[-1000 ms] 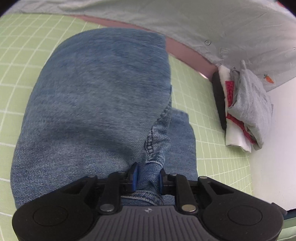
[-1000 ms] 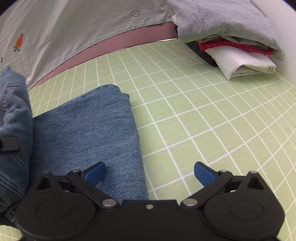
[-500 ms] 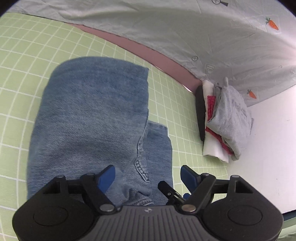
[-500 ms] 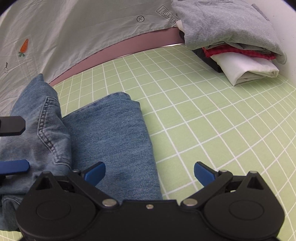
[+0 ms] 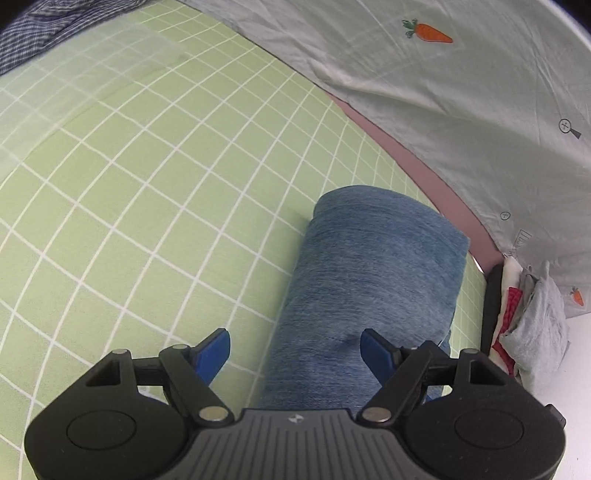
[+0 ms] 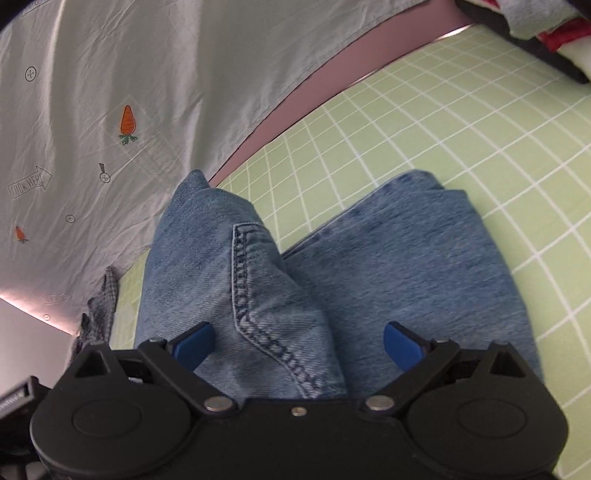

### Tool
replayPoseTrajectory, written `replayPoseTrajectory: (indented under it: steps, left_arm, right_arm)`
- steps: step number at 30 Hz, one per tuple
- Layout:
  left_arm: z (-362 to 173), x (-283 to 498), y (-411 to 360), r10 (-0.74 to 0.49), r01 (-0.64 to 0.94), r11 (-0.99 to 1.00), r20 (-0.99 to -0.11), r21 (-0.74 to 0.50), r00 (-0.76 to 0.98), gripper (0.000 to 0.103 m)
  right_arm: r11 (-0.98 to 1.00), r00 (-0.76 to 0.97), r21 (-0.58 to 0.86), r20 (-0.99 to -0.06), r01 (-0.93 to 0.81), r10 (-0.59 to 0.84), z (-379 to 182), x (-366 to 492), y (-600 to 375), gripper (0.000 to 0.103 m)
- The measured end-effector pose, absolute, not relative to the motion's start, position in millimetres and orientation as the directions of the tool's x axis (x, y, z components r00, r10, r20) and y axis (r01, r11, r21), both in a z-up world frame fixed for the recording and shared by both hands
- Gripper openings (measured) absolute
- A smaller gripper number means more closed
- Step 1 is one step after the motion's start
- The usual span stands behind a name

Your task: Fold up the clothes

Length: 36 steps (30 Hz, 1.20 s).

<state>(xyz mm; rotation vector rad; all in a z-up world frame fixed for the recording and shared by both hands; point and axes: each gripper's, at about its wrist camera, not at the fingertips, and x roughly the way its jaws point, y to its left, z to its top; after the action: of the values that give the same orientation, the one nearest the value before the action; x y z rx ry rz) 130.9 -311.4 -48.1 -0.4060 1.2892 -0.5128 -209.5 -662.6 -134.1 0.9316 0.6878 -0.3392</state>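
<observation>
Folded blue jeans (image 5: pixel 373 280) lie on the green grid mat (image 5: pixel 147 184). My left gripper (image 5: pixel 295 354) is open and empty, its jaws straddling the left edge of the jeans from above. In the right wrist view the jeans (image 6: pixel 406 266) show a stitched seam fold on the left part. My right gripper (image 6: pixel 299 345) is open and empty, hovering right over the jeans with both blue fingers (image 6: pixel 194 343) above the denim.
A stack of folded clothes (image 5: pixel 532 328) sits at the mat's right end, also at the top right of the right wrist view (image 6: pixel 546 33). A pale carrot-print sheet (image 5: pixel 461 81) hangs behind. A checked blue garment (image 5: pixel 44 26) lies far left.
My left gripper let go of the jeans, opened and swung left over the mat. My right gripper moved left over the jeans and stayed open.
</observation>
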Motion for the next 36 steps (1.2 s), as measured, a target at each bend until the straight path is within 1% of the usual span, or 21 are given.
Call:
replayPoseTrajectory:
  steps: [3, 4, 5, 6, 7, 8, 9, 10, 13, 17, 19, 21, 22, 24, 25, 27, 28, 29, 30, 31, 36]
  left_arm:
    - [-56.8, 126.0, -315.5, -0.568, 0.143, 0.823, -0.807, -0.550, 0.164, 0.078]
    - [-58.7, 123.9, -317.5, -0.571, 0.149, 0.821, -0.807, -0.552, 0.154, 0.078]
    - [-59.9, 122.1, -320.3, -0.572, 0.158, 0.819, -0.807, -0.552, 0.146, 0.078]
    - [-60.0, 120.8, -324.6, -0.572, 0.173, 0.818, -0.809, -0.548, 0.140, 0.078]
    - [-60.1, 119.6, -328.9, -0.571, 0.187, 0.817, -0.810, -0.545, 0.135, 0.078]
    - [-59.2, 118.1, -332.8, -0.571, 0.204, 0.816, -0.810, -0.541, 0.131, 0.078]
    - [-56.7, 116.0, -336.1, -0.573, 0.225, 0.812, -0.809, -0.539, 0.132, 0.078]
    - [-54.2, 114.0, -339.5, -0.575, 0.247, 0.808, -0.807, -0.535, 0.133, 0.078]
    - [-46.5, 107.8, -349.5, -0.582, 0.309, 0.794, -0.802, -0.524, 0.136, 0.078]
    - [-36.4, 99.6, -362.8, -0.592, 0.391, 0.770, -0.794, -0.505, 0.138, 0.079]
    - [-31.4, 94.8, -370.4, -0.591, 0.436, 0.758, -0.794, -0.486, 0.143, 0.079]
    - [-30.3, 87.5, -380.5, -0.564, 0.496, 0.755, -0.811, -0.429, 0.158, 0.080]
    - [-32.4, 84.6, -384.2, -0.553, 0.514, 0.753, -0.818, -0.411, 0.157, 0.080]
    - [-39.2, 81.3, -389.7, -0.537, 0.531, 0.750, -0.832, -0.396, 0.139, 0.081]
    - [-43.8, 81.2, -392.0, -0.528, 0.531, 0.751, -0.840, -0.392, 0.127, 0.081]
    - [-50.2, 80.8, -395.5, -0.507, 0.536, 0.756, -0.854, -0.376, 0.117, 0.083]
    - [-51.6, 81.3, -396.7, -0.500, 0.542, 0.757, -0.857, -0.366, 0.120, 0.086]
    - [-52.7, 81.9, -397.7, -0.496, 0.547, 0.757, -0.860, -0.358, 0.123, 0.087]
    - [-53.3, 83.1, -398.3, -0.495, 0.549, 0.756, -0.860, -0.356, 0.123, 0.087]
    - [-53.8, 85.2, -399.2, -0.494, 0.548, 0.757, -0.861, -0.356, 0.122, 0.087]
    - [-55.5, 93.0, -412.2, -0.477, 0.567, 0.755, -0.869, -0.330, 0.129, 0.088]
  right_arm:
    - [0.538, 0.746, 0.650, -0.663, 0.537, 0.056, -143.7, -201.6, -659.7, 0.098]
    - [0.532, 0.753, 0.661, -0.655, 0.529, 0.064, -144.6, -201.3, -659.4, 0.096]
    - [0.523, 0.760, 0.675, -0.645, 0.519, 0.079, -145.4, -201.6, -659.6, 0.079]
    - [0.514, 0.766, 0.690, -0.636, 0.510, 0.093, -146.2, -201.9, -659.8, 0.066]
    - [0.505, 0.772, 0.703, -0.626, 0.500, 0.108, -147.0, -202.2, -660.0, 0.061]
    - [0.513, 0.777, 0.706, -0.619, 0.489, 0.111, -145.9, -203.4, -659.5, 0.054]
    - [0.533, 0.781, 0.699, -0.615, 0.478, 0.107, -143.4, -205.2, -658.4, 0.049]
    - [0.541, 0.789, 0.700, -0.606, 0.467, 0.102, -140.0, -208.6, -658.2, 0.042]
    - [0.538, 0.822, 0.721, -0.563, 0.437, 0.087, -127.5, -222.8, -660.0, 0.031]
    - [0.519, 0.863, 0.753, -0.503, 0.404, 0.057, -109.2, -246.3, -665.7, 0.027]
    - [0.495, 0.876, 0.764, -0.483, 0.413, 0.014, -99.0, -263.9, -672.8, 0.026]
    - [0.479, 0.875, 0.757, -0.483, 0.444, -0.047, -91.3, -285.6, -681.2, 0.026]
    - [0.482, 0.857, 0.733, -0.509, 0.480, -0.079, -91.0, -293.6, -685.4, 0.026]
    - [0.499, 0.793, 0.648, -0.591, 0.575, -0.148, -95.0, -304.2, -693.9, 0.027]
    - [0.500, 0.762, 0.614, -0.627, 0.611, -0.162, -99.6, -306.8, -697.3, 0.031]
    - [0.491, 0.703, 0.562, -0.693, 0.665, -0.160, -113.0, -307.5, -703.0, 0.042]
    - [0.491, 0.687, 0.546, -0.708, 0.679, -0.163, -115.8, -307.7, -704.2, 0.057]
    - [0.494, 0.683, 0.538, -0.711, 0.683, -0.169, -115.4, -307.7, -704.0, 0.065]
    - [0.496, 0.679, 0.531, -0.713, 0.687, -0.176, -115.1, -307.8, -703.8, 0.069]
    - [0.499, 0.674, 0.523, -0.715, 0.691, -0.183, -114.8, -307.9, -703.7, 0.075]
    - [0.498, 0.678, 0.541, -0.722, 0.678, -0.140, -124.0, -304.8, -707.3, 0.079]
